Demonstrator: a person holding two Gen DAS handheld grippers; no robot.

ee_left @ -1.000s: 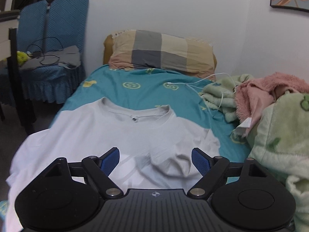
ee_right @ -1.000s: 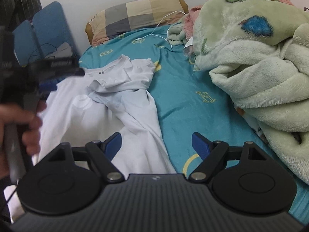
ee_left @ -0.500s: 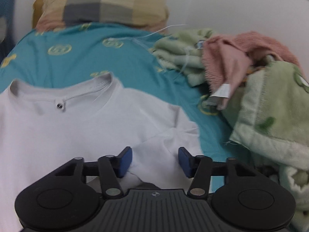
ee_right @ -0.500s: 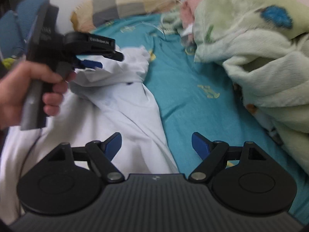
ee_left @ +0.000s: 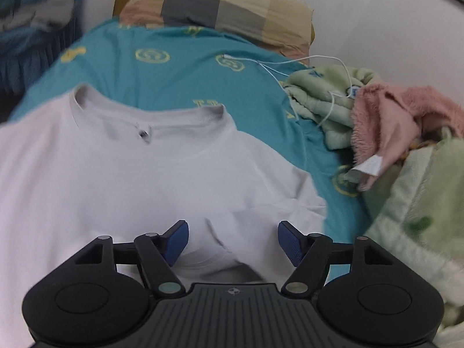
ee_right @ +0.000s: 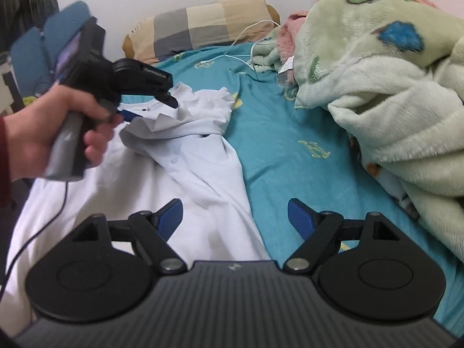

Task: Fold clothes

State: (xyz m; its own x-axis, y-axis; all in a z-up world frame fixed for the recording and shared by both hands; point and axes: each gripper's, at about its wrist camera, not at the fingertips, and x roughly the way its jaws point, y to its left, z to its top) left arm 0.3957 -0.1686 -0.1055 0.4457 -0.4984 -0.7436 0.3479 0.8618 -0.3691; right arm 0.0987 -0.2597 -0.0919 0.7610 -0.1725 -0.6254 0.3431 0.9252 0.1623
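Note:
A white T-shirt [ee_left: 121, 174] lies on the teal bed sheet [ee_left: 174, 69], collar toward the pillow. Its right sleeve is folded over onto the chest, seen bunched in the right wrist view [ee_right: 185, 133]. My left gripper [ee_left: 233, 243] is open, its blue pads on either side of a raised fold of the sleeve; it also shows in the right wrist view [ee_right: 150, 101], low over the shirt's shoulder. My right gripper [ee_right: 235, 217] is open and empty, above the shirt's right edge and the sheet.
A checked pillow [ee_left: 220, 8] lies at the head of the bed. A heap of green and pink blankets [ee_right: 377, 87] fills the right side. A white cable [ee_left: 290, 66] runs across the sheet. A blue chair [ee_right: 37, 49] stands left of the bed.
The left gripper narrowed half a second ago and has opened wide again; the shirt sleeve now lies folded over the chest. The right gripper has stayed open and nearly still.

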